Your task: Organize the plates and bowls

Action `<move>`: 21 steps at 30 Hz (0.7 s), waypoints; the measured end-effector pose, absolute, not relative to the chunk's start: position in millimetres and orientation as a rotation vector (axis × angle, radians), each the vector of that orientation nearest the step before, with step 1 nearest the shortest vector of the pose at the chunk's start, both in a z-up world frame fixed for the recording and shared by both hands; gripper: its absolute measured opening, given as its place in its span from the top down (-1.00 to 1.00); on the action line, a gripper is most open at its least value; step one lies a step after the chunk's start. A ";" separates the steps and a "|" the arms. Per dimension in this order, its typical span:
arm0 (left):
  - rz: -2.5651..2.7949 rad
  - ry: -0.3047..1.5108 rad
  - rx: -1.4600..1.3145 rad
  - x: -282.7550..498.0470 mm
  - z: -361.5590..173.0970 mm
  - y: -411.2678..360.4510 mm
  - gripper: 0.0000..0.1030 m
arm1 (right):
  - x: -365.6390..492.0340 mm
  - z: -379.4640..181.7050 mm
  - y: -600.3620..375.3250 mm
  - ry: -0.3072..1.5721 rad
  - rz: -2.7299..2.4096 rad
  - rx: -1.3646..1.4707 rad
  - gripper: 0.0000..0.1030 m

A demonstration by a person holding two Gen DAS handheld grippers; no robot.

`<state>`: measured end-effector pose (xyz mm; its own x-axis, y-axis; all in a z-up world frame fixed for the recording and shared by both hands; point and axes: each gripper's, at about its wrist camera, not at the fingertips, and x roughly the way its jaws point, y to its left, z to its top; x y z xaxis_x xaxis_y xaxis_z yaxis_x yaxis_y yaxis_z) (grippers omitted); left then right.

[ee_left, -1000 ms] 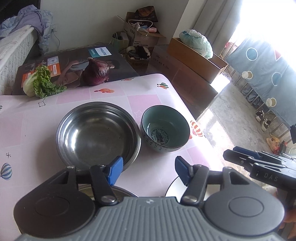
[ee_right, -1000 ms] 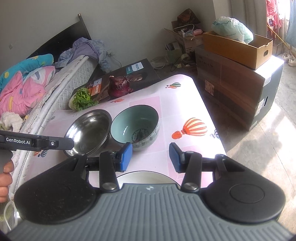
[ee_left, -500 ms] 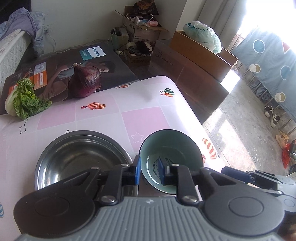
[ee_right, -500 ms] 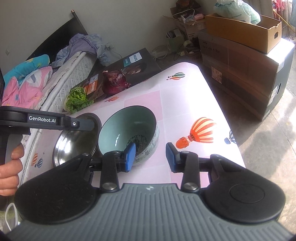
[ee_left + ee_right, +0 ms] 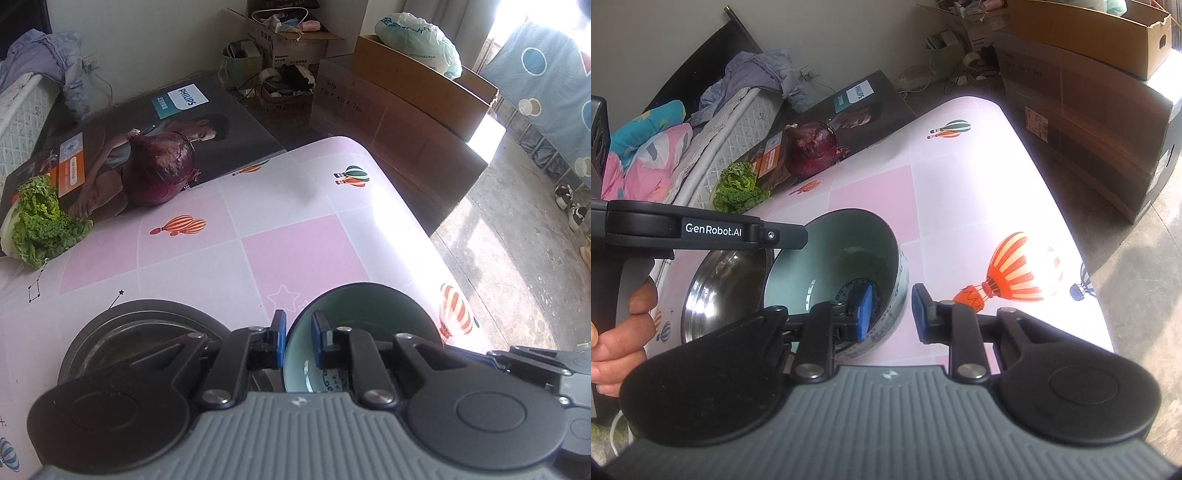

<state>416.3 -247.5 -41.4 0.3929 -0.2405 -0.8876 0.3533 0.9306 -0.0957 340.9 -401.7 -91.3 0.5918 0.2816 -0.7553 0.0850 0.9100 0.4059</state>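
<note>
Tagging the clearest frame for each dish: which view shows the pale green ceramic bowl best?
The right wrist view: the pale green ceramic bowl shows its rim, inner wall, patterned outside and part of the printed bottom. In the left wrist view the bowl sits low, mostly hidden behind the tool's fingers.

On the table (image 5: 303, 251), a ceramic bowl (image 5: 849, 243) is set just right of a steel bowl (image 5: 727, 280), their rims nearly touching. Behind them, at the table's far left edge, an onion (image 5: 159, 170) is seen resting against a flat printed box (image 5: 207, 122), with a leafy cabbage (image 5: 40, 221) placed to its left. Stacked cartons (image 5: 1089, 99) are ranged on the floor beyond the table's right side. A mattress with bedding (image 5: 646, 147) is positioned behind and to the left.
</note>
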 end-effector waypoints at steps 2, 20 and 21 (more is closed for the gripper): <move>-0.373 1.110 0.115 417.5 -42.7 -248.3 0.71 | 341.0 -94.5 -402.4 0.945 0.127 0.444 0.62; -0.451 1.214 0.118 383.3 -46.3 -250.4 0.70 | 325.8 -91.0 -420.0 0.944 0.097 0.409 0.78; -0.448 1.228 0.124 384.3 -49.3 -251.1 0.70 | 325.2 -91.3 -419.4 0.948 0.098 0.409 0.76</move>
<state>384.3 -251.1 -49.3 0.2614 -0.2639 -0.9284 0.3958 0.9066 -0.1463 325.2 -419.4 -91.3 0.5849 0.2589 -0.7687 0.0958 0.9190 0.3824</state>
